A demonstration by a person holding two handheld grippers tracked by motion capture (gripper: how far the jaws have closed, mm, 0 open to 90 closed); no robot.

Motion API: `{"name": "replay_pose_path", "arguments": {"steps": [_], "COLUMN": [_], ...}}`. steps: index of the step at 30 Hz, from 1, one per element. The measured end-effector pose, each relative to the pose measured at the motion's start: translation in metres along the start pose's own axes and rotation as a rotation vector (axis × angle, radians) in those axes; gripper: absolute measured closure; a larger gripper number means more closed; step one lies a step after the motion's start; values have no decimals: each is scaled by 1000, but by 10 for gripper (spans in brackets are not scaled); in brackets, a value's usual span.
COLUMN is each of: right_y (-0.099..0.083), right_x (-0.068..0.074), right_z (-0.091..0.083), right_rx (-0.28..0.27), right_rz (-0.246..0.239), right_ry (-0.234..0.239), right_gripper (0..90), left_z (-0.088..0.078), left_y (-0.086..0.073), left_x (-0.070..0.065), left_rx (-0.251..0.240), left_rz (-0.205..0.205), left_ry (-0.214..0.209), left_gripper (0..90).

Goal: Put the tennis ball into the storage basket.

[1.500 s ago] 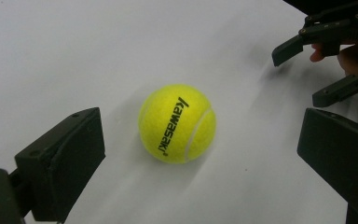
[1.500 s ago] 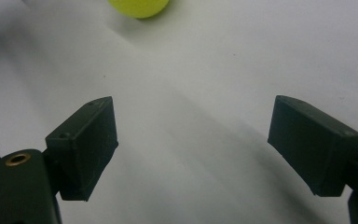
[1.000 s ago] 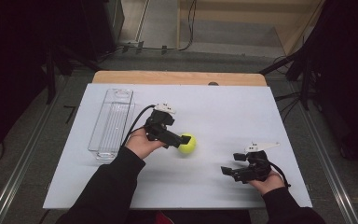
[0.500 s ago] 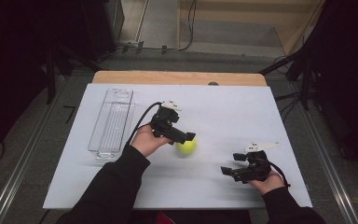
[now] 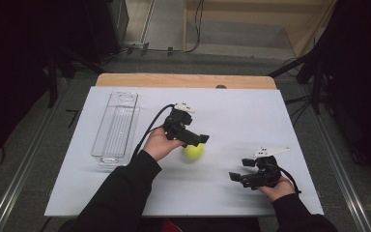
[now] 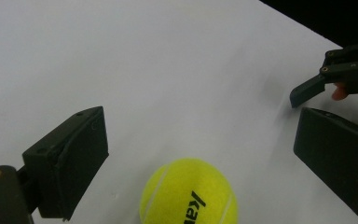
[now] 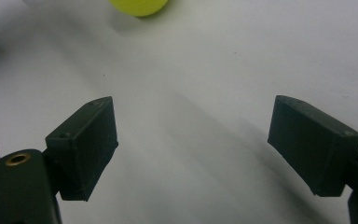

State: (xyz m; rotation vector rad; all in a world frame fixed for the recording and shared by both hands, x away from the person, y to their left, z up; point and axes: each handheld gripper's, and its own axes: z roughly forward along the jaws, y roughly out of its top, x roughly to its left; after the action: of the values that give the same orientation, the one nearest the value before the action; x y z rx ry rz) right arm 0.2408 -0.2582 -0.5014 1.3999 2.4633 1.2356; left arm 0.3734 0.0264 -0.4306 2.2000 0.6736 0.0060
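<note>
the tennis ball (image 5: pixel 193 151) rests on the white bench (image 5: pixel 251 116) at about 5 o'clock just under the left tool (image 5: pixel 199 140), whose jaws, just closing a little, straddle it untouched, far nearer than the right tool (image 5: pixel 237 169), jaws apart and empty.

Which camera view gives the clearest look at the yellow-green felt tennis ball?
The left gripper view: the yellow-green felt tennis ball is close, with seam and lettering visible. The high view shows it small; the right gripper view shows only its edge.

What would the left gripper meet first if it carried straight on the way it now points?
Most likely the tennis ball, lying low between the left gripper's open jaws, untouched. The jaws have just been closing slightly.
</note>
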Motion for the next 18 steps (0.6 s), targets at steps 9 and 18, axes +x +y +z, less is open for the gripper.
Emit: {"name": "replay_pose_path", "arguments": {"steps": [9, 18], "right_y": [-1, -1], "right_x": [0, 0], "right_z": [-1, -1], "right_rx": [-3, -3], "right_rz": [2, 11], "right_ry": [-4, -5], "right_gripper": [137, 137], "left_z": [3, 7], "left_y": [-3, -7], "left_x": [4, 4], "left_rx": [1, 24], "left_rz": [3, 26], "left_ry": [-7, 0], "left_gripper": [37, 36]}}
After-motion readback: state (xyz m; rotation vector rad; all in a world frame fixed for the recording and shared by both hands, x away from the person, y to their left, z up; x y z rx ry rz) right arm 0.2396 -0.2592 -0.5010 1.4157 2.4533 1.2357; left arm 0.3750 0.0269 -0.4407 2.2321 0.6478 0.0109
